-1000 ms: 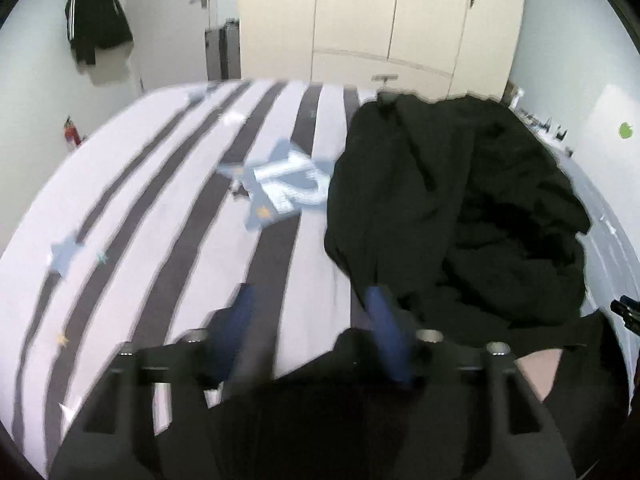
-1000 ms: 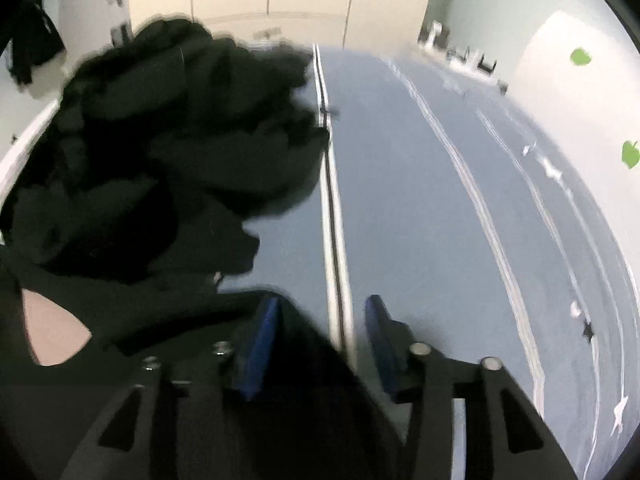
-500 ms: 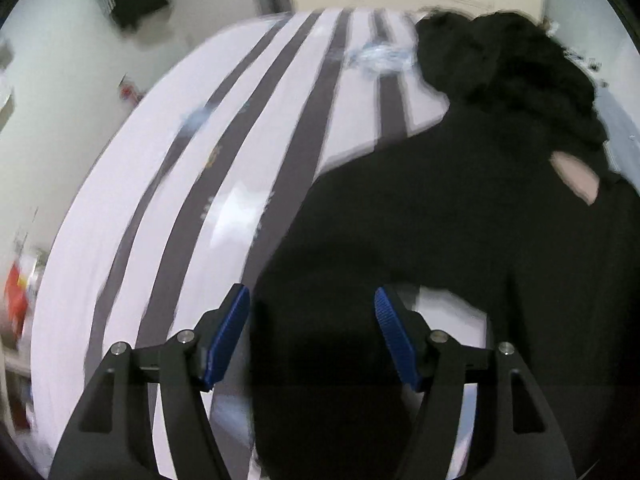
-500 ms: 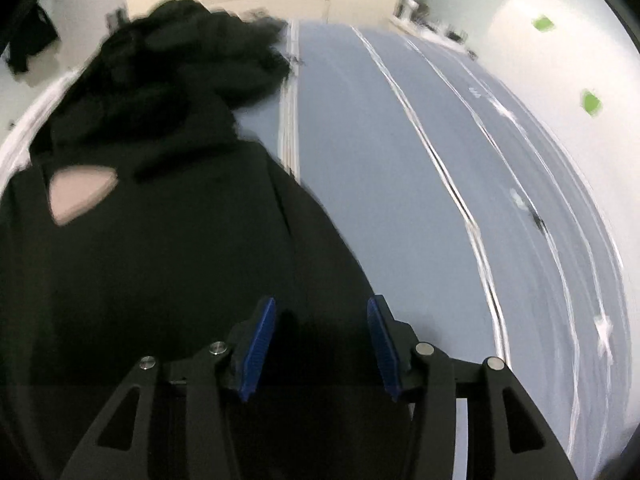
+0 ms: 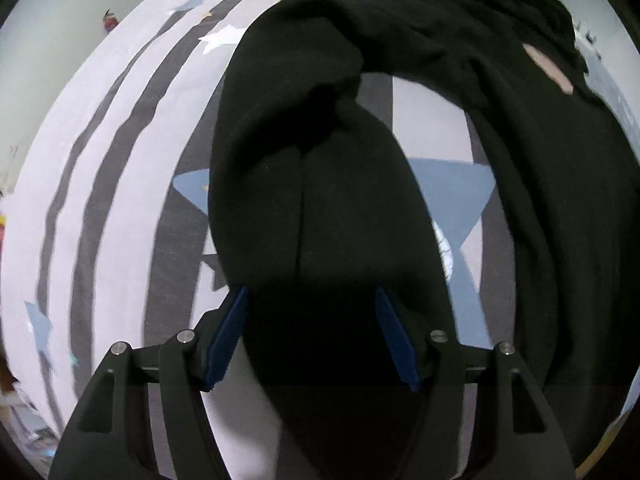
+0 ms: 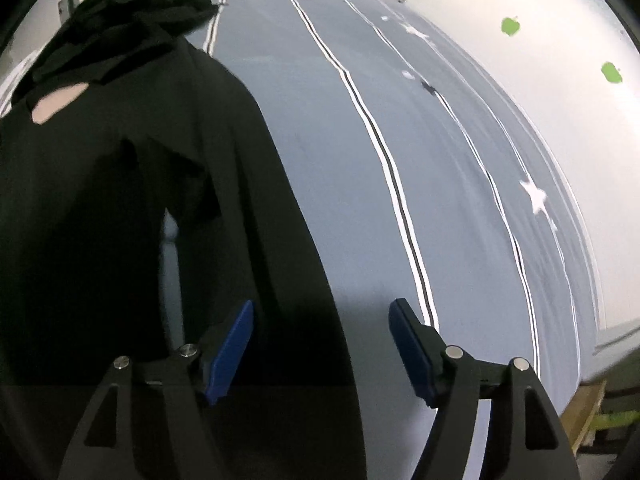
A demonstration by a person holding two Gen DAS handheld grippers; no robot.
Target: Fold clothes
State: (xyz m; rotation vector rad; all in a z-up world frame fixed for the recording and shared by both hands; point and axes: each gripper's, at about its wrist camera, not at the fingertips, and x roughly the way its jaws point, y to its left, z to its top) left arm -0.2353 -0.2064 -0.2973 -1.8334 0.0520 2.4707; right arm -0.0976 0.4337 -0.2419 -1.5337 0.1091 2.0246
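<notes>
**Black garment spread on the bed, both grippers over it**

Black, matte knit cloth fills most of both views. The black garment [image 5: 320, 184] lies on the bed, soft and thick, with a straight seam down the lobe nearest the left gripper [image 5: 310, 332] and a rounded, hood-like fold above it. A small pink patch [image 5: 548, 66] shows on the cloth toward the far right. Beyond it a crumpled heap of black clothes [image 6: 132, 12] sits rumpled and lumpy at the far end of the bed.

Left side: the bedcover [image 5: 120, 128] is pale lilac with dark grey stripes, flat and smooth, printed with white and blue star shapes; a large blue star [image 5: 460, 192] is partly hidden under the garment. The left gripper's blue ribbed pads [image 5: 226, 336] straddle the cloth; the jaws are closing, cloth between them, pads not visibly pressing on it.

Right side: the cover [image 6: 360, 140] here is grey-blue with thin paired white-and-black lines and small white stars. The garment's edge runs as a long curve down to the right gripper [image 6: 322, 344]. Its jaws are opening, released; the left pad sits over black cloth, the right pad over bare cover. A pale wall [image 6: 560, 100] with green stickers [image 6: 511, 26] rises behind.
</notes>
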